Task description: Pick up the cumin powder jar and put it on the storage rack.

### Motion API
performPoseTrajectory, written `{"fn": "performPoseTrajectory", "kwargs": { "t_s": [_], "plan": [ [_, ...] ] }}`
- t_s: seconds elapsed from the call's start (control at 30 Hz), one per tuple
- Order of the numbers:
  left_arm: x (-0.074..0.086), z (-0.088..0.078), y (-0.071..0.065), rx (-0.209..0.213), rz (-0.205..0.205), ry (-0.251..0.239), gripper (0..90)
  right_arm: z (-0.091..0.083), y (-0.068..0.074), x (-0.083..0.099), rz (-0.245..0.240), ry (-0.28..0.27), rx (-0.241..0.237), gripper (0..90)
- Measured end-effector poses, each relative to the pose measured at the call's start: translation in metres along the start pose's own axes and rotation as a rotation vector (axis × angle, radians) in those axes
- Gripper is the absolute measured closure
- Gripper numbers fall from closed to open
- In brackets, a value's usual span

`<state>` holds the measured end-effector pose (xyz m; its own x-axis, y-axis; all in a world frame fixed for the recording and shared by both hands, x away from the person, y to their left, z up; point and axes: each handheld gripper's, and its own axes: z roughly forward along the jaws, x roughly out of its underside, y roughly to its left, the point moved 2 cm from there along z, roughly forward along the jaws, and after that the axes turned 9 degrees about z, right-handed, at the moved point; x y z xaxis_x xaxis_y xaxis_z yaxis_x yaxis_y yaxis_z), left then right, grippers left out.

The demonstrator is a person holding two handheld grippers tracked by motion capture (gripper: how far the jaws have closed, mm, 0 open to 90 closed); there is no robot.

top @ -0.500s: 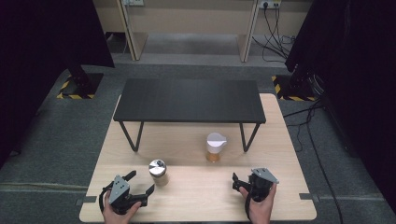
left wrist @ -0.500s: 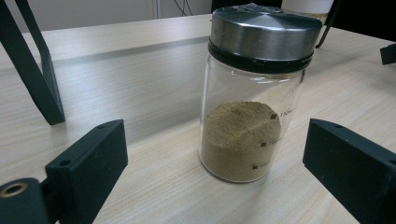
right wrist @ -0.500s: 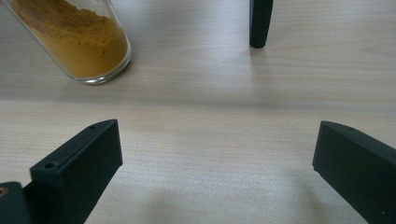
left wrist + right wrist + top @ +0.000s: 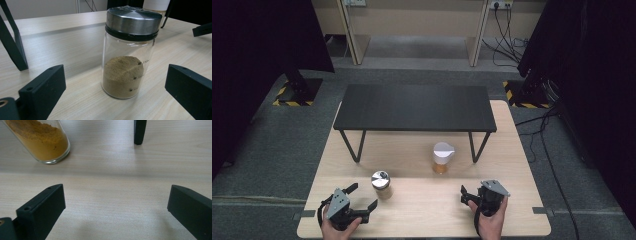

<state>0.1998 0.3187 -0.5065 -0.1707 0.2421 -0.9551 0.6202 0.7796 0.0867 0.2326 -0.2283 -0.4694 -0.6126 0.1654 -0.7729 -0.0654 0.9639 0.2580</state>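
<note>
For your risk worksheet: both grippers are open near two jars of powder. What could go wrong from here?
1. The left gripper could knock the tall, narrow steel-lidded jar over if it closes off-centre.
2. The white-lidded jar stands close to the black shelf's leg; the right gripper might hit that leg when reaching.

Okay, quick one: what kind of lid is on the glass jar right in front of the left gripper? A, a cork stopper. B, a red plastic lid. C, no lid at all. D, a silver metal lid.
D: the glass jar, partly filled with brownish powder, carries a silver metal lid with a black ring under it.
</note>
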Motion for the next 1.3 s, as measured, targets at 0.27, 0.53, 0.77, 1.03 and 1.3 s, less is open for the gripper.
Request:
{"fn": "performPoseTrajectory", "kwargs": {
  "t_s": [0.27,0.53,0.77,1.03,1.3],
  "plan": [
    [-0.003,0.007,-0.003,0.011,0.015,0.005,1.1,0.000,0.001,0.000,-0.001,0.001,0.003,1.5],
    [-0.008,0.016,-0.006,0.005,0.024,0.019,1.1,0.000,0.002,0.000,-0.004,0.006,-0.002,1.5],
    [-0.011,0.022,-0.007,0.012,0.038,0.031,1.2,0.000,0.001,0.000,-0.002,0.005,-0.002,1.5],
    [-0.017,0.033,-0.008,0.024,0.059,0.049,1.9,0.001,0.002,-0.001,-0.004,0.011,-0.002,1.5],
    [-0.024,0.046,-0.008,0.023,0.058,0.069,6.6,0.001,0.001,-0.001,-0.002,0.013,-0.005,1.5]
  ]
}}
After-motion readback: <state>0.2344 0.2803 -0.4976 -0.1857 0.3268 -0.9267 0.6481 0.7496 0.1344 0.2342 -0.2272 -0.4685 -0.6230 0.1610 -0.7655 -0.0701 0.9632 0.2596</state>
